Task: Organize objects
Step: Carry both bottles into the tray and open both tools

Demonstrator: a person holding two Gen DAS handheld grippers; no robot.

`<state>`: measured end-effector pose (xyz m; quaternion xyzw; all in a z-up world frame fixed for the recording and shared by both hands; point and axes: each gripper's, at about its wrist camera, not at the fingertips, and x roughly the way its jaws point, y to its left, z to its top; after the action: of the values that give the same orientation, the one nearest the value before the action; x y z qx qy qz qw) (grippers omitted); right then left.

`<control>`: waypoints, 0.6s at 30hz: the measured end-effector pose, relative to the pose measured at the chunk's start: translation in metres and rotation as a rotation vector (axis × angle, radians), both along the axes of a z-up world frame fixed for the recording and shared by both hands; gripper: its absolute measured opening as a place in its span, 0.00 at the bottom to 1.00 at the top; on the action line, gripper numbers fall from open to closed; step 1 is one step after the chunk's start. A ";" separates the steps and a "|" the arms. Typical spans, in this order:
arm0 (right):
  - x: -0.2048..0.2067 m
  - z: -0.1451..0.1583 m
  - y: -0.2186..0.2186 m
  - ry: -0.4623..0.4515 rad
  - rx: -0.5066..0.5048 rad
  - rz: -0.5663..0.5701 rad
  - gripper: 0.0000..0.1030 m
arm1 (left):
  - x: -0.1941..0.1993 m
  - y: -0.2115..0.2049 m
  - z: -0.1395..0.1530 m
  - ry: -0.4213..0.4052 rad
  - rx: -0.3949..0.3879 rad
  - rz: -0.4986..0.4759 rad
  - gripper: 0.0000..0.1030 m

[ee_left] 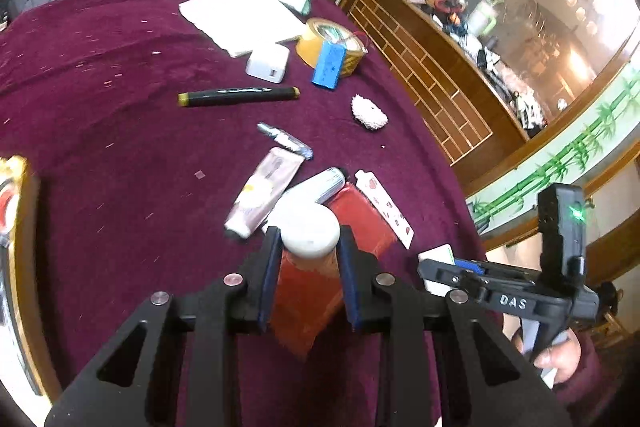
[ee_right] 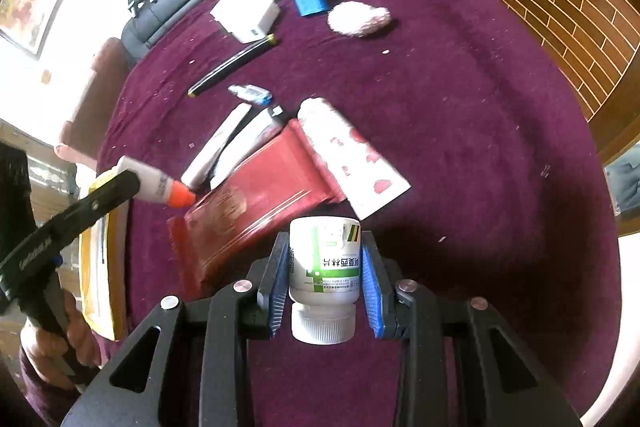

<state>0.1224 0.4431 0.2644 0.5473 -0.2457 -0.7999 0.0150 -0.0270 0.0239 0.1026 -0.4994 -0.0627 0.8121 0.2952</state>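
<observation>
The left gripper is clamped on a white glue bottle with an orange tip, held just above the red pouch on the maroon tablecloth. The right gripper grips a white medicine bottle, cap toward the camera, beside a strawberry-print tube.

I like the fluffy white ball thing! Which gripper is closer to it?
Probably the right gripper. The fluffy white pom-pom lies far ahead of both. The left gripper, holding a white glue bottle, sits further over, past the flat red packet.
</observation>
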 end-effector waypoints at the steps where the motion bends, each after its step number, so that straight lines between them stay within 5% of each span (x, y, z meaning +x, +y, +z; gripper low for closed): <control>1: 0.001 0.001 -0.005 0.002 0.000 0.010 0.29 | 0.003 -0.007 0.001 -0.002 0.009 0.010 0.24; 11: -0.003 0.020 -0.073 0.035 -0.029 0.156 0.29 | 0.063 -0.119 0.022 0.017 0.044 0.189 0.24; 18: -0.021 0.027 -0.163 0.032 -0.099 0.328 0.29 | 0.098 -0.213 0.027 0.008 0.019 0.342 0.24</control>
<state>0.1016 0.2805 0.2916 0.5658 -0.1917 -0.7824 0.1760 0.0706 -0.1895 0.1293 -0.4755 -0.1531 0.8518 0.1577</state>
